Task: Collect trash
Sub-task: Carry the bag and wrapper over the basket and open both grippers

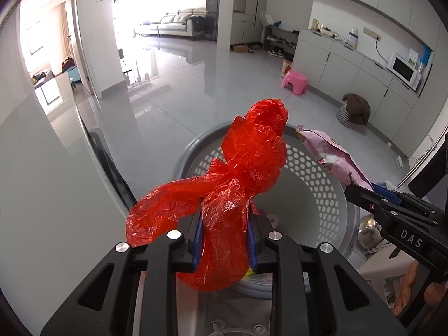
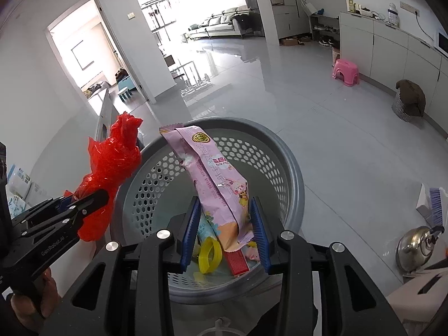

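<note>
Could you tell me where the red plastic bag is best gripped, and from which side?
Grip the red plastic bag on its bunched lower lobe below the knotted waist, coming from beneath along its length. There the film gathers narrow enough for the blue pads, as the left claw shows.

Daylight blows out the far windows (image 1: 131, 2), glares off the floor (image 2: 252, 64); fisheye edges bend, darken

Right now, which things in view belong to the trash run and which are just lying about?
Job:
- red plastic bag, clamped in left gripper
- pink snack wrapper, clamped in right gripper
- grey perforated bin, below both

Lying about:
- pink stool
- kettle
- microwave
- checked basket
</note>
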The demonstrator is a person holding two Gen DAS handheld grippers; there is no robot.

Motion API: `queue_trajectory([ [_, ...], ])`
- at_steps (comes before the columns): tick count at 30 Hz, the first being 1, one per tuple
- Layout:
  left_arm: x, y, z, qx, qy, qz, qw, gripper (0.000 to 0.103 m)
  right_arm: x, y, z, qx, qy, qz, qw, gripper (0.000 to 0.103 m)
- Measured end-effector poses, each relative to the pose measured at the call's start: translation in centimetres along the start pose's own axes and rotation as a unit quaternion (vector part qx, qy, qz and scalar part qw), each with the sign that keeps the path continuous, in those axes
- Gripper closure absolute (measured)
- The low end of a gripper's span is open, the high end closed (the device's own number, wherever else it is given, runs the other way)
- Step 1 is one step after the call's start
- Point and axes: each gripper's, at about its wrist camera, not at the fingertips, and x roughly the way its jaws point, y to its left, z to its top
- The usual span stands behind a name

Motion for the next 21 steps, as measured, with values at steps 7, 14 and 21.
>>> queue_trajectory([
  [7, 1.1, -0.1, -0.1, -0.004, 0.017, 0.009, 0.9998, 0.076, 0.3, -0.3, -0.3, 0.000, 0.007, 0.011, 1.000, 0.066],
  [14, 0.4, 0.3, 0.5, -0.017, 0.010, 0.021, 0.9996, 0.050, 0.4, -0.2, 0.8, -0.011, -0.007, 0.028, 1.000, 0.051],
  [21, -0.6, 0.5, 0.2, -0.020, -0.003, 0.033, 0.9992, 0.037, 0.3, -0.1, 0.9, -0.014, -0.016, 0.037, 0.999, 0.041],
])
